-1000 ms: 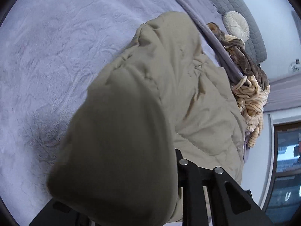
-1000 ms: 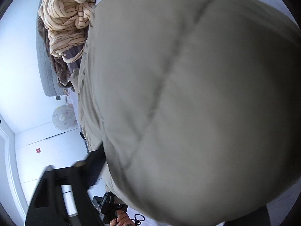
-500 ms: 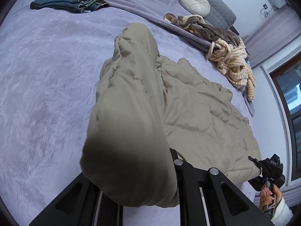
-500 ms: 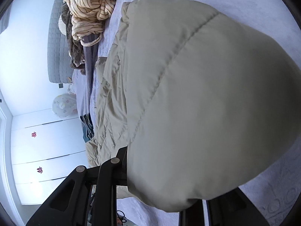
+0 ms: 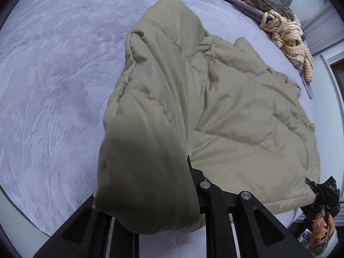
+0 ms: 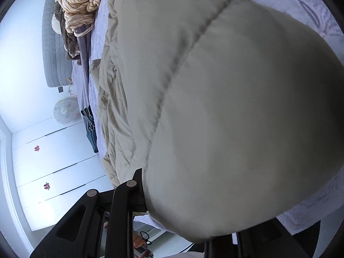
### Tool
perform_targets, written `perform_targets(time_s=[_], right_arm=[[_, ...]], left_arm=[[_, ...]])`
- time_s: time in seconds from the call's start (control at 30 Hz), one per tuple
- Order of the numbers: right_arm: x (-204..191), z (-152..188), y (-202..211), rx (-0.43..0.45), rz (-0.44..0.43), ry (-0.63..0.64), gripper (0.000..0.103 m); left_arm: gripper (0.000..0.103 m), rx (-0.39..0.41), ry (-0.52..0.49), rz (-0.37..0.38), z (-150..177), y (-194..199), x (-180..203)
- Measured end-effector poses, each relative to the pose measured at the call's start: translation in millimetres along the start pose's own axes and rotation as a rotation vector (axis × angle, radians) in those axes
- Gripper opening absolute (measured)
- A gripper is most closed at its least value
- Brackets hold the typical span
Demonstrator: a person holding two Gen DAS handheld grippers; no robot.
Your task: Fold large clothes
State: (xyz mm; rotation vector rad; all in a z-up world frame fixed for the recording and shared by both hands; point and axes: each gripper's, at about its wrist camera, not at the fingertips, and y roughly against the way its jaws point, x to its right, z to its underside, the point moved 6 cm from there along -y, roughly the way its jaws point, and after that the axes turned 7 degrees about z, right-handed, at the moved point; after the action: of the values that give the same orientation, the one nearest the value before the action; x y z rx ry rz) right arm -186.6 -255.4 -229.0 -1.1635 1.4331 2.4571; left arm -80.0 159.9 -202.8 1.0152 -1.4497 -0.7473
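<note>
1. Lavender plush bedspread (image 5: 53,86) covers the bed; on it lies the puffy beige quilted jacket (image 5: 247,111), its free bulk spread toward my right.
2. My left claw (image 5: 150,195) is clamped on a padded fold of that jacket; its jaws have just widened slightly, fabric between them and bulging over them.
3. Since a second ago the jacket has swung across the bed and lifted a little, so I judge the fold is mid-carry.
4. Its long axis runs from my claws toward the striped cream knit heap (image 5: 288,34) at the far edge.
5. My right claw (image 6: 182,210) grips the other thick edge, jaws just eased slightly wider.
</note>
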Motion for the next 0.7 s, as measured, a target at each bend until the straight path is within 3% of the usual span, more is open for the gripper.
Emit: perform_targets(time_s=[0.1, 0.17, 0.27, 0.4, 0.47, 0.6, 0.7], right_arm=[[-2.7, -1.5, -1.6, -0.005, 0.009, 0.003, 0.036], [-10.7, -2.5, 0.6, -0.013, 0.065, 0.054, 0.043], [-19.3, 1.0, 14.6, -0.026, 0.129, 0.148, 0.046], [-24.7, 13.6, 38.3, -0.050, 0.161, 0.291, 0.046], [-27.3, 25.4, 50.4, -0.062, 0.166, 0.388, 0.046], [-58.9, 34.3, 71.3, -0.004, 0.112, 0.558, 0.045], [-70.1, 26.7, 79.3, 0.081, 0.134, 0.588, 0.045]], left_arm=[[0.045, 0.000, 0.029, -0.087, 4.9, -1.1, -6.6], [0.045, 0.000, 0.021, -0.127, 6.1, 5.8, -6.2], [0.045, 0.029, 0.005, -0.185, 9.3, 30.8, -4.0], [0.045, 0.144, -0.002, -0.307, 13.1, 72.4, -8.7], [0.045, 0.181, -0.018, -0.322, 7.2, 82.8, -5.1], [0.045, 0.137, -0.067, -0.290, -3.6, 62.4, 12.4], [0.045, 0.028, -0.133, -0.352, -6.4, 13.1, 18.9]])
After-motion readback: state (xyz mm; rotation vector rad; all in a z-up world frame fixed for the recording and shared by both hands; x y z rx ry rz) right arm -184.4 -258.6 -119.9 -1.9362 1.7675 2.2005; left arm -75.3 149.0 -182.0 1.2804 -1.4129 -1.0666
